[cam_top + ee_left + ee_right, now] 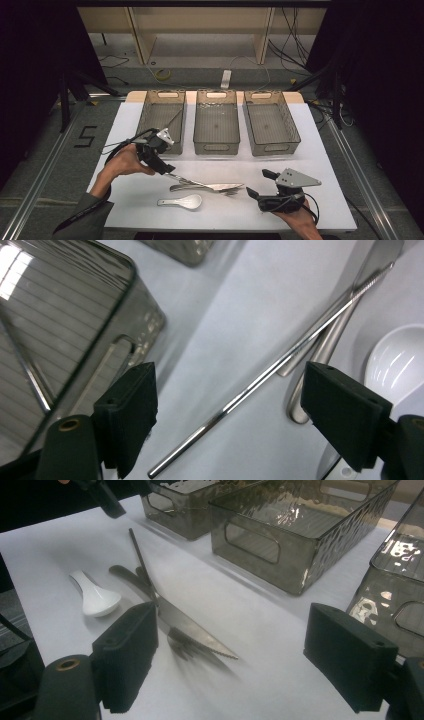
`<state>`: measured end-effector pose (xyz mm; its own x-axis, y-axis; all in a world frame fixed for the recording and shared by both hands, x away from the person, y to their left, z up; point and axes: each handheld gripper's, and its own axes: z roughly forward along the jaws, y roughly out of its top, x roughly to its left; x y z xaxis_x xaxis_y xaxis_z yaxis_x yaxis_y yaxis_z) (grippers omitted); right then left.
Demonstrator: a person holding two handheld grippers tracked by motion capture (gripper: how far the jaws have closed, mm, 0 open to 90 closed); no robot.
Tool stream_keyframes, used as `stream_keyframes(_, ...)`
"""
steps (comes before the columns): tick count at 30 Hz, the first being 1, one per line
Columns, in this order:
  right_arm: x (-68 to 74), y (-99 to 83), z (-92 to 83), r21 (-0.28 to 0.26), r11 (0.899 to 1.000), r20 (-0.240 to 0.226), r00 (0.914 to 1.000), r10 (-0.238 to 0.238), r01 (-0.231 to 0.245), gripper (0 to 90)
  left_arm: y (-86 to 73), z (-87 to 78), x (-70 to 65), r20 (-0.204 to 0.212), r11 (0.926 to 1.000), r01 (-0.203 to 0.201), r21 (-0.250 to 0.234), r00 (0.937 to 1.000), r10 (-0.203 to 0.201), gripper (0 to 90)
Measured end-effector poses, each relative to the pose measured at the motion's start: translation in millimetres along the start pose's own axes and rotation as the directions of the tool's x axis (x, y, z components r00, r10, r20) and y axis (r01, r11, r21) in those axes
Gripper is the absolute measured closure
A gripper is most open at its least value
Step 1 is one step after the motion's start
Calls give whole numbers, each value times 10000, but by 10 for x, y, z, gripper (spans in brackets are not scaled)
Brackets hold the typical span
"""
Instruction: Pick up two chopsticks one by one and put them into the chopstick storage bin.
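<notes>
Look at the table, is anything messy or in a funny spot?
A little. The knife, fork and a thin metal chopstick lie crossed in a heap on the white table, with the white spoon beside them. One chopstick already lies in the left bin. Nothing looks spilled or broken.

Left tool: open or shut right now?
Open. In the left gripper view the left tool has its jaws wide apart, with the metal chopstick lying on the table between them, untouched.
</notes>
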<state>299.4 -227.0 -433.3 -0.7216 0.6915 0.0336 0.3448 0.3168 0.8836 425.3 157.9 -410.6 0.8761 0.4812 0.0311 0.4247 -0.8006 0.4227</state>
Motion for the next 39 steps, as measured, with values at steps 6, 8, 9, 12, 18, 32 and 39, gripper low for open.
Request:
stream_keyframes(6,3,0,0,13,10000,-22,10000,-8,8,222,-2,111,-49,-50,9969,-472,636,9989,477,239)
stream_keyframes(8,3,0,6,21,10000,-19,10000,12,-12,222,-1,144,-61,-40,9951,-596,785,9982,601,258)
stream_keyframes(9,5,0,7,37,10000,-19,10000,4,-4,222,1,162,-62,-21,9944,-644,836,9979,648,271)
stream_keyframes(12,10,3,10,9,10000,-66,10000,-14,14,222,-8,213,-61,51,9918,-755,1030,9971,753,300)
stream_keyframes(18,5,3,5,44,10000,-54,10000,-6,7,222,-10,288,-85,186,9860,-1103,1250,9939,1088,364)
stream_keyframes(32,13,3,11,58,10000,-39,10000,-78,78,224,-23,474,-130,645,9713,-1643,1720,9857,1554,529)
stream_keyframes(39,12,1,18,93,9999,-43,9999,-109,109,224,-25,503,-126,724,9664,-1757,1875,9837,1648,589)
